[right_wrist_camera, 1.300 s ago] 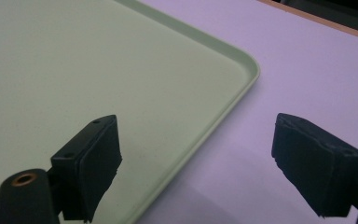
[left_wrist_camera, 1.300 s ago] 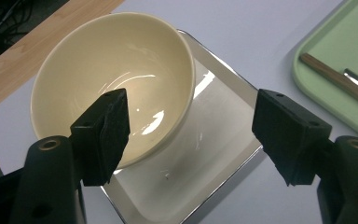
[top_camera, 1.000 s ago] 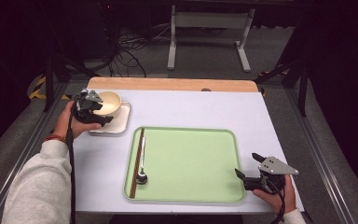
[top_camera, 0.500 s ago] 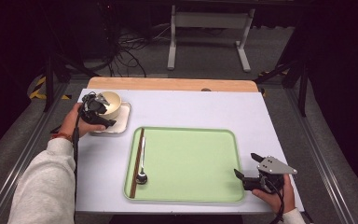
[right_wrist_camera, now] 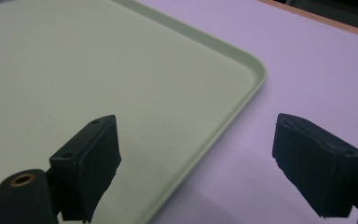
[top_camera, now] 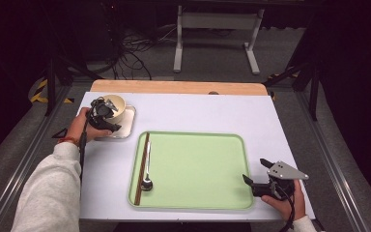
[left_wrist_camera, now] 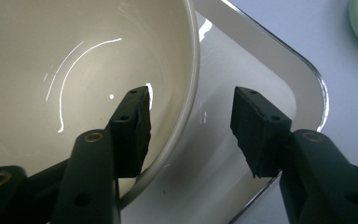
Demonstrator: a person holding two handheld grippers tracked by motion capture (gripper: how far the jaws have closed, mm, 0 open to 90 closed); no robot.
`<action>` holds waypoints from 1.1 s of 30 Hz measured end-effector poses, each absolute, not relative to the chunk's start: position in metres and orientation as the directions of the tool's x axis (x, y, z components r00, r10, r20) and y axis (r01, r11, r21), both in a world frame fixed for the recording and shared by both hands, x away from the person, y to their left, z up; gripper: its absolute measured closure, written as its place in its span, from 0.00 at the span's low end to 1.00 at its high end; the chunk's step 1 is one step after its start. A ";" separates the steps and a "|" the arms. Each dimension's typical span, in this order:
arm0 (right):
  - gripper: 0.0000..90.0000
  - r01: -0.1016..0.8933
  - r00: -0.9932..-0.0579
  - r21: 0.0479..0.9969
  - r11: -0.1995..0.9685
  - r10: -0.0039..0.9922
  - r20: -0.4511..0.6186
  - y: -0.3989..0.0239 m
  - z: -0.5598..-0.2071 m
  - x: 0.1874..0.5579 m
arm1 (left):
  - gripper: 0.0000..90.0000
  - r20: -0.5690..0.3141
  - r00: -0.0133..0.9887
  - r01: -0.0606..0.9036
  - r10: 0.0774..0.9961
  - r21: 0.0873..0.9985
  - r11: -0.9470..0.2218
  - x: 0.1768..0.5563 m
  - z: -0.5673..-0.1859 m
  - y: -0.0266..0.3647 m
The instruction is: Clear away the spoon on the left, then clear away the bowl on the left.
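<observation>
The bowl [top_camera: 114, 107] stands upright, mouth up, on a small white plate [top_camera: 127, 126] at the near-left part of the desk [top_camera: 198, 116], just left of the green tray [top_camera: 198, 169]. It is round, so it has no long axis to speak of; its rim [left_wrist_camera: 193, 93] curves between the two jaws in the left gripper view.

The left tongs [top_camera: 110, 121] straddle that rim: one jaw hangs inside the bowl [left_wrist_camera: 74, 60], the other outside, over the plate [left_wrist_camera: 270, 70]. The jaws have just been closing, yet a gap shows on both sides of the rim, so they are released and not yet grasping it. The left hand [top_camera: 83, 126] comes in from the near-left, its grey sleeve [top_camera: 48, 193] slanting up from the bottom edge of the high view, with the tongs pointing away and to the right at the bowl.

The right tongs [top_camera: 253, 175] rest at the near-right corner of the desk, held level in the right hand [top_camera: 282, 198] and pointing left. Their jaws stand wide apart and grasp nothing; one hangs over the tray [right_wrist_camera: 121, 70], the other over the bare desk [right_wrist_camera: 331, 56] just beyond the tray's edge.

On the left side of the tray lie a pair of brown chopsticks [top_camera: 142, 166] and a spoon [top_camera: 147, 166], side by side, both running near to far.
</observation>
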State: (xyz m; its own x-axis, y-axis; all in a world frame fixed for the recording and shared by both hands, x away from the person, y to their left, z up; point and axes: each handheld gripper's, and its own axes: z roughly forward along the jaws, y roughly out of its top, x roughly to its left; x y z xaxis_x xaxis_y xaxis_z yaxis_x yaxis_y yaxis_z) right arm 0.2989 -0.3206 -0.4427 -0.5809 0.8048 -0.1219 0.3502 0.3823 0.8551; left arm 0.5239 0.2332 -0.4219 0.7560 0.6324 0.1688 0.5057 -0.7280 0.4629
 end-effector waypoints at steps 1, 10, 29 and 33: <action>0.17 0.352 -0.580 0.860 0.368 0.807 -0.108 -0.321 -0.442 0.299 | 0.60 0.172 0.755 0.503 0.632 0.466 -0.728 0.524 -0.422 0.233; 0.17 0.363 -0.594 0.861 0.358 0.800 -0.083 -0.318 -0.442 0.302 | 0.82 0.240 0.737 0.488 0.631 0.456 -0.744 0.527 -0.424 0.231; 0.17 0.370 -0.595 0.865 0.339 0.802 -0.059 -0.320 -0.444 0.305 | 0.93 0.274 0.716 0.474 0.643 0.485 -0.735 0.522 -0.422 0.226; 0.17 0.367 -0.582 0.878 0.306 0.812 -0.040 -0.324 -0.441 0.304 | 0.93 0.263 0.717 0.470 0.646 0.503 -0.726 0.520 -0.418 0.227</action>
